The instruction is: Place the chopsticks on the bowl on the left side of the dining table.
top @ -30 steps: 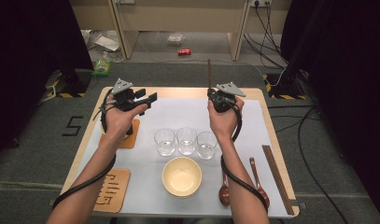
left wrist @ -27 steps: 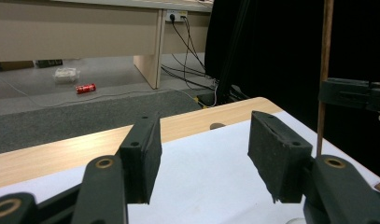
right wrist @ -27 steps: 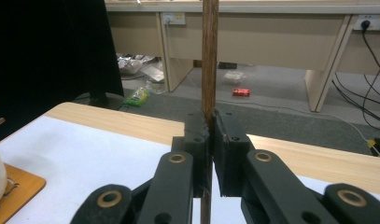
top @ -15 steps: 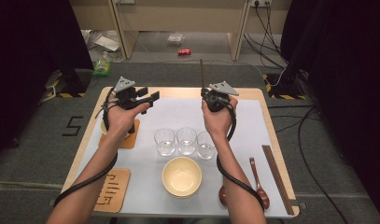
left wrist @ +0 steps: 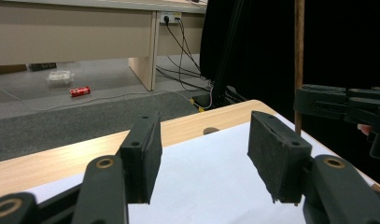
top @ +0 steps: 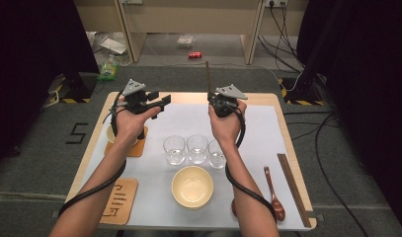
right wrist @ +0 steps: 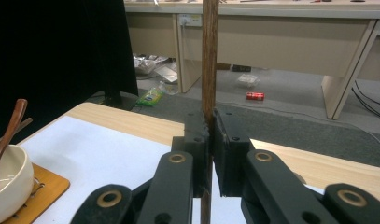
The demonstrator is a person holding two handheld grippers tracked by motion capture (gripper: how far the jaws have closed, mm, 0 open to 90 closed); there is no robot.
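Chopstick (right wrist: 209, 60) now stands upright, clamped in my right gripper (right wrist: 210, 122) above the far worktop (top: 188, 98), having tilted over the past second; my left gripper (left wrist: 201, 149) waits open, empty.

Scene evenly lit from overhead; white sheet on tabletop (top: 267, 128) rendered bright, no blown-out glare. Soft, short shadows cast beneath glasses (top: 197, 148) and bowl (top: 192, 186). Black curtains (top: 35, 64) at both sides swallowed in darkness, no detail kept. High view slightly soft throughout. In gripper views, near fingers (left wrist: 142, 158) slightly blurred, far floor sharper. Wooden stick (right wrist: 209, 56) rendered clear, grain visible. Mild bowing seen toward edges of gripper views.
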